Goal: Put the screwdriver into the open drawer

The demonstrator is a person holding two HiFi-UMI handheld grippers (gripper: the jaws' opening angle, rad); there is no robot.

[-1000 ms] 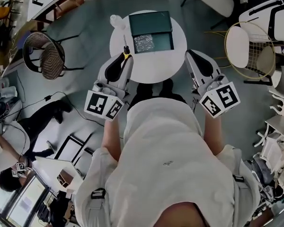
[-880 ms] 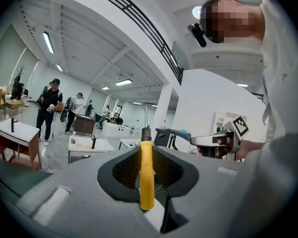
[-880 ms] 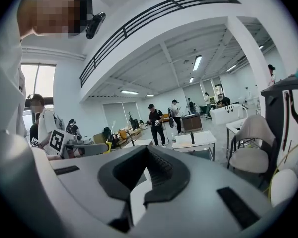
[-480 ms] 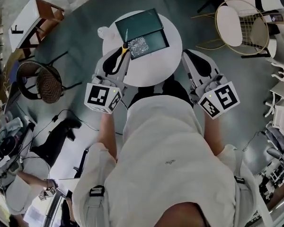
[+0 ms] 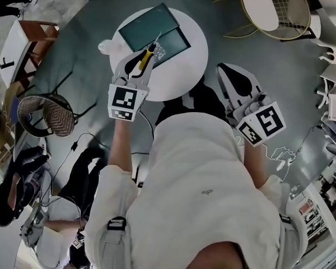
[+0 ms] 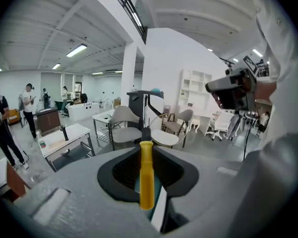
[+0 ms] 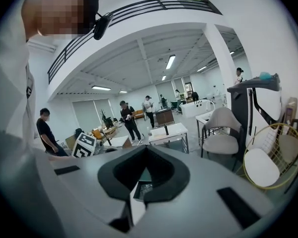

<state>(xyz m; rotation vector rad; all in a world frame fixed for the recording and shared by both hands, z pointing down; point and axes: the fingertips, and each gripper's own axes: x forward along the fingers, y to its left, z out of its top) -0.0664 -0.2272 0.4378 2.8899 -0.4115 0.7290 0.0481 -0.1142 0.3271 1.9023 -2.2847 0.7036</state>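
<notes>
Clamping yellow-handled screwdriver (image 6: 146, 177), L tool (image 5: 148, 54) narrow; R tool (image 7: 146, 148) jaws together, nothing held.

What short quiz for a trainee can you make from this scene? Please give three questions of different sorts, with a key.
1. Fill the blank: the jaws of the right gripper are ____ and hold nothing.
2. Choose one: the handle of the screwdriver is A) red, B) yellow, C) blue.
3. True or false: the left gripper has already laid the screwdriver inside the open drawer on the round white table.

Key: 1 shut; 2 B; 3 false, the left gripper holds it by the handle above the table.
</notes>
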